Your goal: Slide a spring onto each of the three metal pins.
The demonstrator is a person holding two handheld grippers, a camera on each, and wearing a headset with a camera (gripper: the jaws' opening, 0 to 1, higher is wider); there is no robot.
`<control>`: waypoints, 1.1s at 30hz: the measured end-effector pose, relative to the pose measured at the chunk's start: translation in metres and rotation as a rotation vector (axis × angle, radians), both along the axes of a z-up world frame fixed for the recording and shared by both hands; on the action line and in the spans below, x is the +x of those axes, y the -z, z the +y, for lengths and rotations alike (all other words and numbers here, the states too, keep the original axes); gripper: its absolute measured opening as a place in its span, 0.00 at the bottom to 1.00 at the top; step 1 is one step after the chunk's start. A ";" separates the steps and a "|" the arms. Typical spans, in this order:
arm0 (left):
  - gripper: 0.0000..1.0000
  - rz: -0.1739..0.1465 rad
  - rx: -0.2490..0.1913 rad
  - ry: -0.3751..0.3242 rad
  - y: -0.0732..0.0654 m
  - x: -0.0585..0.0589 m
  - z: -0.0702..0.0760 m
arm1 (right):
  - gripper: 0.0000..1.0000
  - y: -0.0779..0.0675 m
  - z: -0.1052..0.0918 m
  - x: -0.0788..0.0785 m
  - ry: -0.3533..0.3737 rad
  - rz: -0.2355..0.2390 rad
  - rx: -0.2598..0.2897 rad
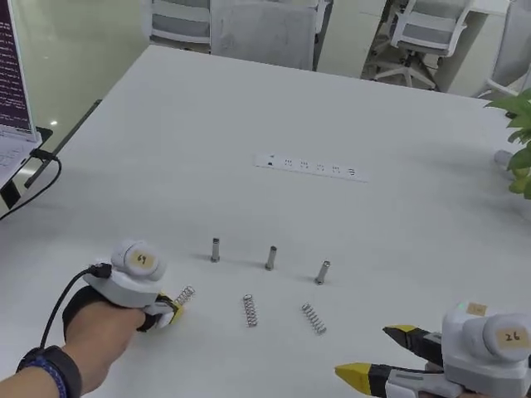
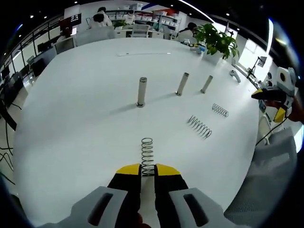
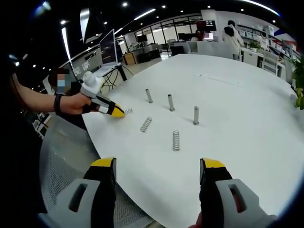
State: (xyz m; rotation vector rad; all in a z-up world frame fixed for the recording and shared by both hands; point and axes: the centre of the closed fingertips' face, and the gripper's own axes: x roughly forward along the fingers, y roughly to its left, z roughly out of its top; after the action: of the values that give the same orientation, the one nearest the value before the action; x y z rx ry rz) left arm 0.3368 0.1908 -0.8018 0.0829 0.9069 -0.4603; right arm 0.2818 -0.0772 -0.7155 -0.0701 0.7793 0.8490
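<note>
The yellow-tipped fingers (image 2: 129, 170) of the left gripper (image 2: 148, 167) are seen drawn together on the near end of a small coiled steel-wire spring (image 2: 147, 154). This spring lies on the white tabletop (image 2: 85, 133), in line with the leftmost of the short, upright, silvery metal pins (image 2: 141, 91). The right gripper (image 3: 157, 164) is held near the tabletop's edge, well apart from the parts, with its fingers wide apart and nothing between them.

Only the end coils appear to be pinched. The spring could therefore be squashed out of round, or flicked away if the hold slips. Once lifted, it may droop, and its free end could then be carried past the pin's top instead of over it. Whether the pins are fixed to the tabletop cannot be told, so a sideways nudge from the fingers might topple one.

Three pins are counted, standing in a row: the left one, a middle one (image 2: 182, 83) and a right one (image 2: 206, 84). None is judged to carry a spring yet. Three springs are counted: the one held, and two loose ones (image 2: 200, 127) (image 2: 220, 110) lying in front of the other pins. Two grippers are counted.
</note>
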 end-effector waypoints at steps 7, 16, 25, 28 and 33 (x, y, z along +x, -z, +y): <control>0.02 -0.012 0.008 0.010 -0.004 -0.006 0.007 | 0.69 0.000 0.005 -0.002 -0.011 0.007 0.008; 0.02 -0.022 0.010 0.019 -0.011 -0.014 0.014 | 0.68 0.001 0.013 -0.004 -0.034 0.013 0.017; 0.02 -0.032 0.004 0.035 -0.019 -0.023 0.014 | 0.68 0.004 0.020 -0.011 -0.058 0.024 0.026; 0.02 -0.038 0.005 0.042 -0.022 -0.024 0.013 | 0.67 0.005 0.023 -0.013 -0.064 0.028 0.031; 0.02 -0.050 0.008 0.071 -0.029 -0.027 0.008 | 0.67 0.005 0.026 -0.014 -0.075 0.031 0.034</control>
State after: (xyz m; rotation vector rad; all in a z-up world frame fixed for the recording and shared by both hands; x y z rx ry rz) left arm 0.3099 0.1985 -0.7723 0.1340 0.8584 -0.5182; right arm 0.2677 -0.0512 -0.7206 -0.0562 0.7947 0.9365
